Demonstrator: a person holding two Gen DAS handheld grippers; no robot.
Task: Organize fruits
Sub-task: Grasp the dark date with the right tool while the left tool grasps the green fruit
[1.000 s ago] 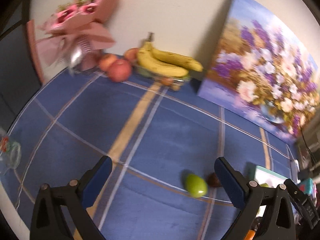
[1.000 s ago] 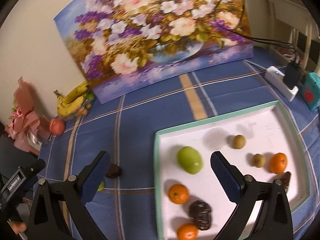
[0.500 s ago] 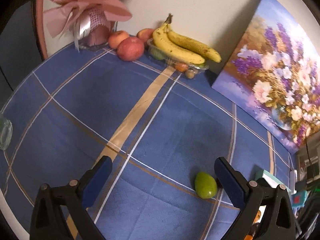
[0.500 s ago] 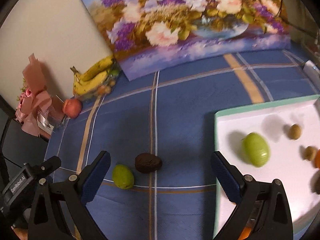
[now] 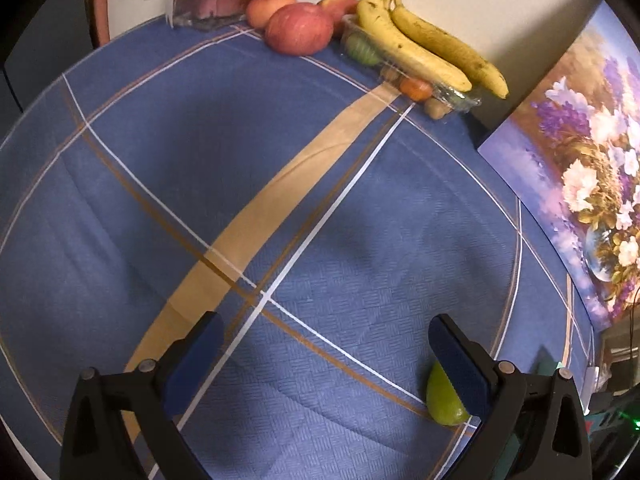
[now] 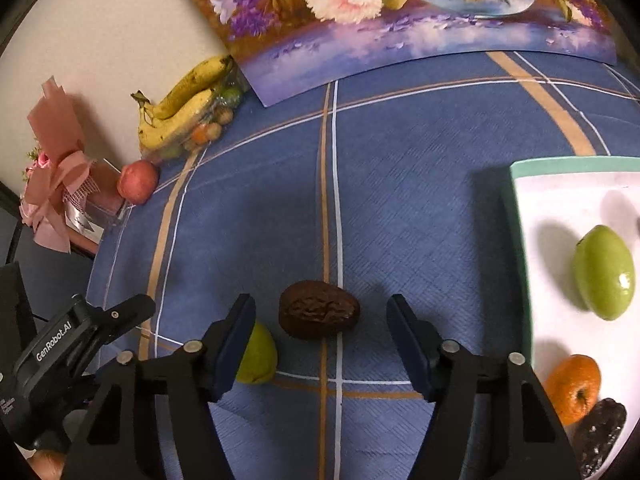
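Note:
A dark brown wrinkled fruit (image 6: 318, 314) lies on the blue checked cloth, in the gap between the fingertips of my right gripper (image 6: 320, 305). The jaws are closing; neither pad touches the fruit. A small green fruit (image 6: 259, 356) lies just left of it, half hidden behind that gripper's left finger. The same green fruit (image 5: 442, 400) shows in the left wrist view, tucked behind the right finger of my left gripper (image 5: 324, 340), which is open and holds nothing. The left gripper's body (image 6: 76, 340) appears low on the left in the right wrist view.
A white tray (image 6: 560, 168) with a green rim sits at the right, holding a green fruit (image 6: 604, 272), an orange (image 6: 574, 384) and a dark fruit (image 6: 600, 436). Bananas (image 5: 420, 44), apples (image 5: 300, 28), a pink bouquet (image 6: 52, 184) and a flower painting (image 6: 400, 20) line the wall.
Both grippers have sunk toward the cloth. The right one swung left off the tray to the brown fruit and its jaws narrowed. The green fruit has slid behind the left gripper's right finger.

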